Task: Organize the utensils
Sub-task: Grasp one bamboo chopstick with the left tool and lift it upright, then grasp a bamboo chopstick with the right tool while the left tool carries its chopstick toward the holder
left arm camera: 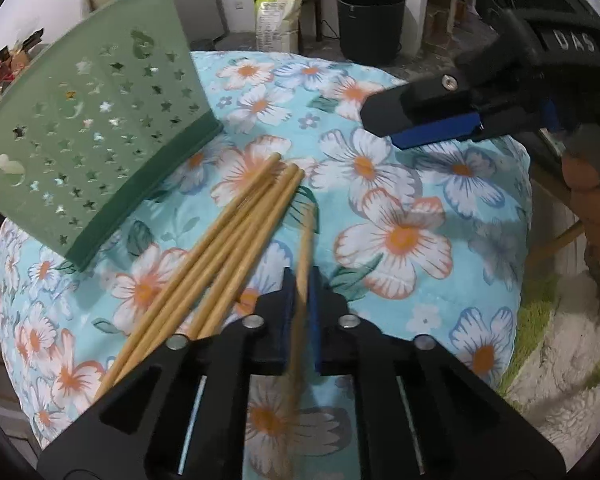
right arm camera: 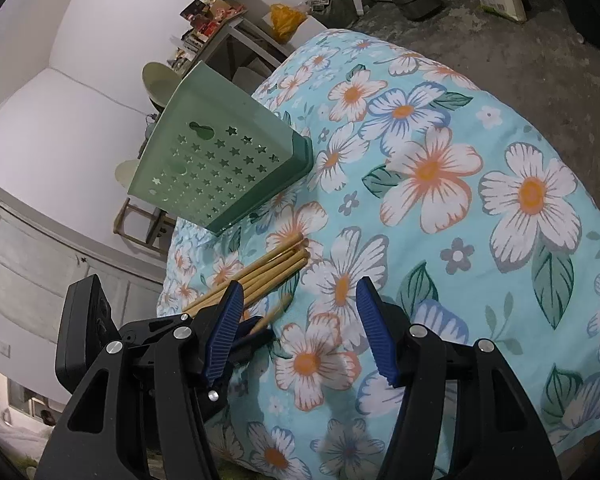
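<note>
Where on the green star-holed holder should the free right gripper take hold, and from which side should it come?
Probably the top rim of the green holder. It stands on the flowered cloth with a thin star-cut wall facing the chopsticks, so the right gripper, jaws apart and empty, could come from above and straddle that wall. The dark base looks too thick and low.

Green holder (left arm camera: 96, 128) left; open cloth (left arm camera: 400, 208) right.

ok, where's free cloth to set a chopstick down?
Free: the floral cloth right of the chopstick pile, under the open right gripper, out to the far edge. Crowded: the strip between the pile and the green holder. The left gripper is shut on one chopstick beside the pile.
</note>
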Demonstrator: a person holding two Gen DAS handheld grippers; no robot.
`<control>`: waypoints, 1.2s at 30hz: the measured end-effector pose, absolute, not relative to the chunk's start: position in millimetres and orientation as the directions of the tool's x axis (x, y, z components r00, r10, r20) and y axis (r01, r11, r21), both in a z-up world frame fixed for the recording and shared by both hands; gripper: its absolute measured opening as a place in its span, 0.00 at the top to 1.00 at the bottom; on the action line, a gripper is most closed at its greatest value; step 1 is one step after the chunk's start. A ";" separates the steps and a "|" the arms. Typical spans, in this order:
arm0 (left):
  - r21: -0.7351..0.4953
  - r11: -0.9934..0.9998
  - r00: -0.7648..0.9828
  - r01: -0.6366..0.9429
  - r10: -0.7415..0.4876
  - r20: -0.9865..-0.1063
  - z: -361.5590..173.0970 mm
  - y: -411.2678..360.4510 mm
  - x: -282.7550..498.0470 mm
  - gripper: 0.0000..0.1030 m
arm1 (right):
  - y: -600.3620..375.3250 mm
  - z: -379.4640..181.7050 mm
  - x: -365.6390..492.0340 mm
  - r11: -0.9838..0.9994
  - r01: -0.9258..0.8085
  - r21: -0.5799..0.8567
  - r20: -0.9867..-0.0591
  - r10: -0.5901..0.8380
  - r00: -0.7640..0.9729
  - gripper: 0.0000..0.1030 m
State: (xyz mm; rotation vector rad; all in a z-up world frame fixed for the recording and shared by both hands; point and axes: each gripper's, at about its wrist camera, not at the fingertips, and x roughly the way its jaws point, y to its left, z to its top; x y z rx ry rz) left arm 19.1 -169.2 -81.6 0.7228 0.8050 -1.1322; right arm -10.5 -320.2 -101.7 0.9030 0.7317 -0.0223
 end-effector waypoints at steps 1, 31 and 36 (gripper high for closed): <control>0.079 0.278 0.213 0.957 -0.496 -0.842 -78.4 -168.0 21.3 0.95 | -321.1 -101.3 -11.4 0.630 0.309 0.713 -0.580 0.282 0.764 0.44; -0.391 0.573 0.396 0.720 -0.803 -0.446 26.0 -32.0 84.4 0.95 | -312.9 -159.4 44.1 0.282 0.394 0.875 -0.485 0.487 0.727 0.89; -0.413 0.588 0.409 0.696 -0.797 -0.445 21.5 -29.9 96.0 0.95 | -315.3 -157.8 32.0 0.282 0.380 0.881 -0.473 0.476 0.742 0.89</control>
